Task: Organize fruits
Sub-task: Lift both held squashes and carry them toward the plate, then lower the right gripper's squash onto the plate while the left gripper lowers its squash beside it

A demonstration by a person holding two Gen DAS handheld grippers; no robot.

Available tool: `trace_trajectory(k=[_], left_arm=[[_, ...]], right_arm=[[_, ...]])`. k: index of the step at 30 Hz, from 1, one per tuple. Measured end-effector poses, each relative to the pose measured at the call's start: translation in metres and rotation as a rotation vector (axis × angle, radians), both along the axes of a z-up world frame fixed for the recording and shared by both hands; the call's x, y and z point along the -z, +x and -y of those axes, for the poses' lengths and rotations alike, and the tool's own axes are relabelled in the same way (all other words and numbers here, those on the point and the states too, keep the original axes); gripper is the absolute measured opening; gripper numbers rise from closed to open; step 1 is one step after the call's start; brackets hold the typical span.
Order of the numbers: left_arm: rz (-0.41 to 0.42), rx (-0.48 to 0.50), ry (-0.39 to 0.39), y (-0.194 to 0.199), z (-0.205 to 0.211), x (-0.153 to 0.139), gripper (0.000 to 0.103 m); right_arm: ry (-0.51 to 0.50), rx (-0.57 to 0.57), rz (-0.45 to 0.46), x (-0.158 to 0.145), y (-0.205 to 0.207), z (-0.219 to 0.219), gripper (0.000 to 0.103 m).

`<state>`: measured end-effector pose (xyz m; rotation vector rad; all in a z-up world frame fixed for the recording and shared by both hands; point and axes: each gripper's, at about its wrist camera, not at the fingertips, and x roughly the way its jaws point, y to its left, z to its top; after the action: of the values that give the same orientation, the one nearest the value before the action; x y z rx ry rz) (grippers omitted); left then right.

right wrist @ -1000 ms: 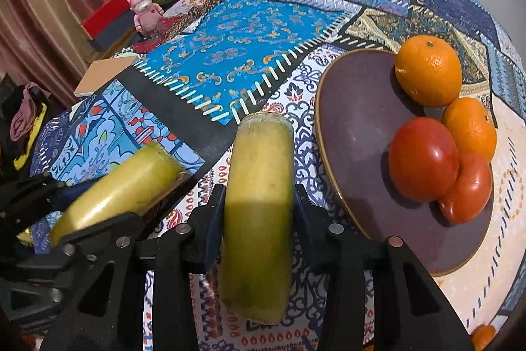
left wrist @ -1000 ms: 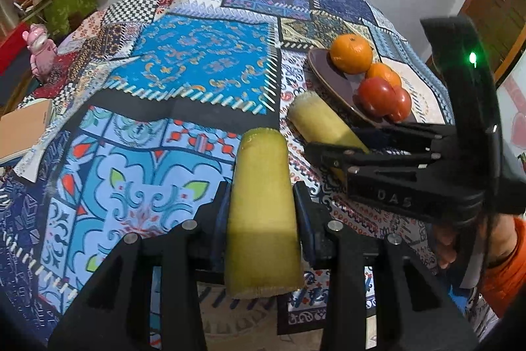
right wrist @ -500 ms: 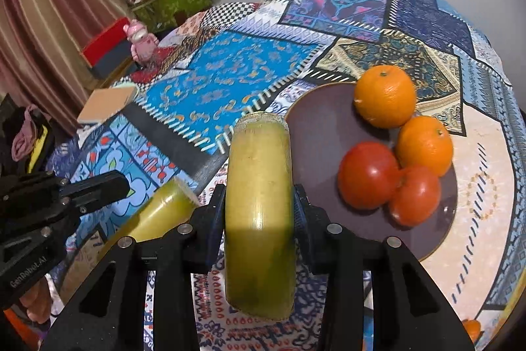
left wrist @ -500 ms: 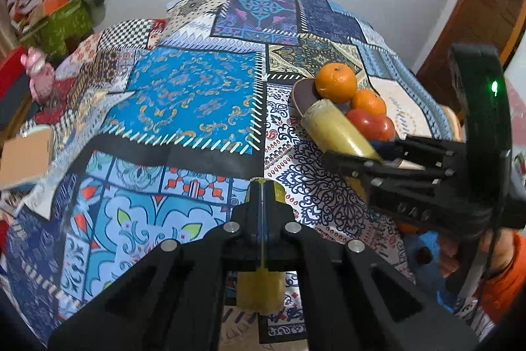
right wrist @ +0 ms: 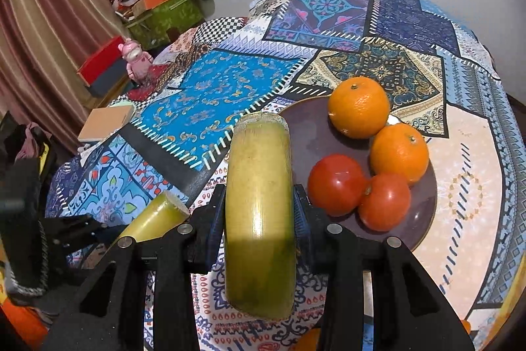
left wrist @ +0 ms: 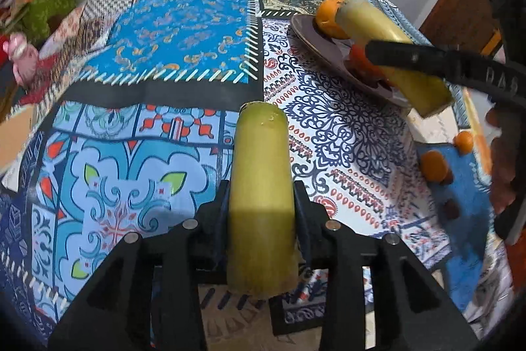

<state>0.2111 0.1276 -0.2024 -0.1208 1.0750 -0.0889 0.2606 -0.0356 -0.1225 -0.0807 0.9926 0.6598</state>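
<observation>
My left gripper (left wrist: 261, 199) is shut on a yellow-green cut stalk piece (left wrist: 261, 186), held above the patterned cloth. My right gripper (right wrist: 259, 213) is shut on a second stalk piece (right wrist: 259, 193), held at the left edge of the dark brown plate (right wrist: 305, 134). The plate holds two oranges (right wrist: 359, 107) and two red tomatoes (right wrist: 337, 185). In the left wrist view the right gripper's stalk (left wrist: 388, 51) hangs over the plate (left wrist: 312, 35) at the upper right. In the right wrist view the left gripper's stalk (right wrist: 154, 217) shows at the lower left.
A patchwork cloth (right wrist: 217, 94) covers the table. Small orange fruits (left wrist: 434, 165) lie on the cloth at the right in the left wrist view. A pink toy (right wrist: 136, 58), boxes and a curtain stand beyond the table's left edge. A wall is behind.
Both grippers have lifted and the right one has carried its stalk over toward the plate. The left gripper rolled sideways half a second ago and is level again, still holding its stalk.
</observation>
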Motion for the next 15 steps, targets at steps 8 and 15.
trace_trajectory(k=[8, 15], left_arm=[[0.046, 0.009, 0.066, 0.01, 0.018, -0.01, 0.036], [0.102, 0.014, 0.046, 0.027, 0.016, -0.038, 0.035]], right_arm=[[0.0, 0.019, 0.001, 0.003, 0.009, -0.001, 0.036], [-0.019, 0.039, 0.005, 0.012, 0.028, -0.009, 0.036]])
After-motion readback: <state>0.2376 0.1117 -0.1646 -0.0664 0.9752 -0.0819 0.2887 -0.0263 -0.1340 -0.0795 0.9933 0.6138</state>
